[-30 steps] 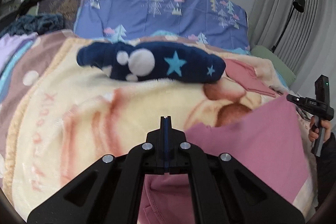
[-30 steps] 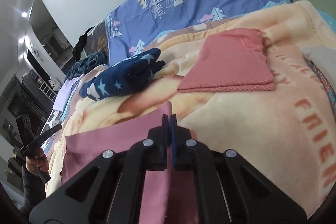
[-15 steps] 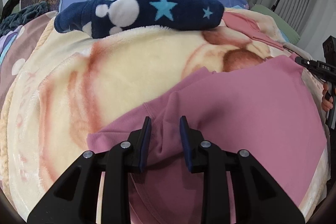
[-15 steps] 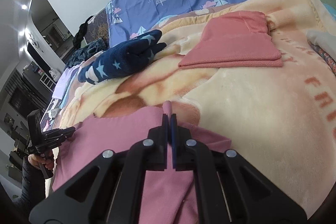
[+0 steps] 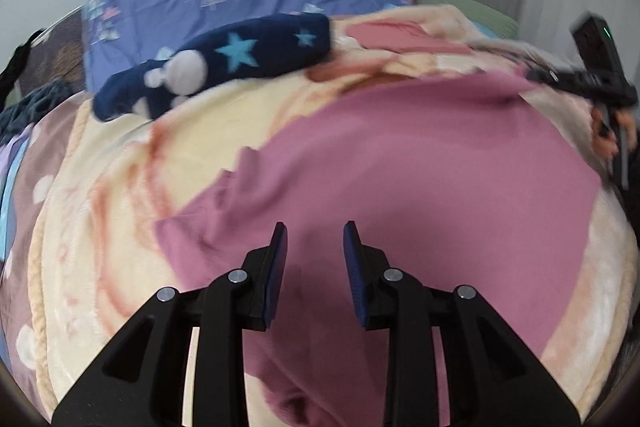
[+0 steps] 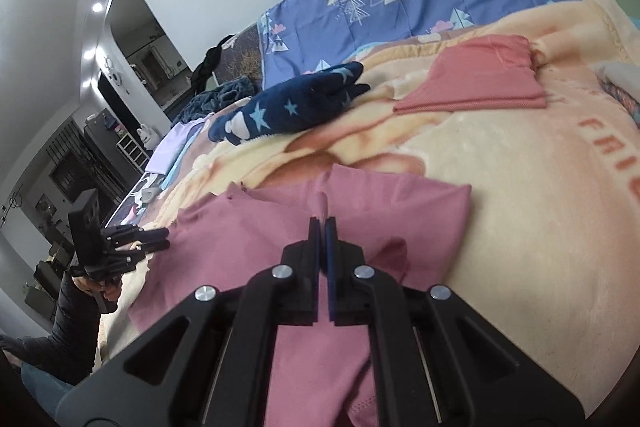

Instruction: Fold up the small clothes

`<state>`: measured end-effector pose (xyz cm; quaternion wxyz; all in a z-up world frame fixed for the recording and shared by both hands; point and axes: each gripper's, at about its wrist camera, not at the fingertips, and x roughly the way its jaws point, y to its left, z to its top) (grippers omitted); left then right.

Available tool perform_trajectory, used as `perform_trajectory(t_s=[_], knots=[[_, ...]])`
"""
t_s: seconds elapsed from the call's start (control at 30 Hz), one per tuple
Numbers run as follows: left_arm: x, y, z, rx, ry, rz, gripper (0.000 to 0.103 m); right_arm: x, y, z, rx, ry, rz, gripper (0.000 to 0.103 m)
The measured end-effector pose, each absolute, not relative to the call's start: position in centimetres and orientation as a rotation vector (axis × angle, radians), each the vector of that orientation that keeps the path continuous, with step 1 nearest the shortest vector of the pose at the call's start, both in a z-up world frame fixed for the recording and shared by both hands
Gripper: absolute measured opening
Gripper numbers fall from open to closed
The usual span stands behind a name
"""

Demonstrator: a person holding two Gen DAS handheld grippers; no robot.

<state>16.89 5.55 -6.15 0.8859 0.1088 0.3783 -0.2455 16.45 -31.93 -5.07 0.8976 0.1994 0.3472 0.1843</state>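
Mauve-pink garment (image 5: 420,163) lies spread on the cream plush blanket (image 5: 120,227), in front of the navy star-print fleece piece (image 5: 240,55). Left gripper (image 5: 315,259) jaws have just been opening; they stand partly apart above the cloth, nothing pinched between them. Right gripper (image 6: 324,227) is clamped shut on a small raised tuck of the same garment. Fabric looks thin, light, floppy, likely creases easily; best taken at hems or corners

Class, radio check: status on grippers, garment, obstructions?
Left gripper open, jaws just parted, empty. Right gripper shut on pink garment. Navy star plush beyond, clear.
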Motion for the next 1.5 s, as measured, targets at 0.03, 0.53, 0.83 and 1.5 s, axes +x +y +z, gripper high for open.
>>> perform_trajectory(t_s=[0.03,0.53,0.83,1.5], knots=[[17.9,6.3,-6.0,0.184,0.787,-0.478,0.029,16.5,-32.0,-5.3,0.427,0.721,0.381,0.003],[23.9,5.6,-9.1,0.202,0.896,-0.434,0.019,16.9,-31.7,-6.8,0.442,0.744,0.367,0.003],[22.5,7.1,-5.3,0.061,0.748,-0.452,0.009,16.7,-32.2,-6.2,0.462,0.7,0.345,0.003],[26.4,9.9,-8.9,-0.039,0.822,-0.318,0.014,23.8,-36.0,-8.5,0.548,0.813,0.146,0.03]])
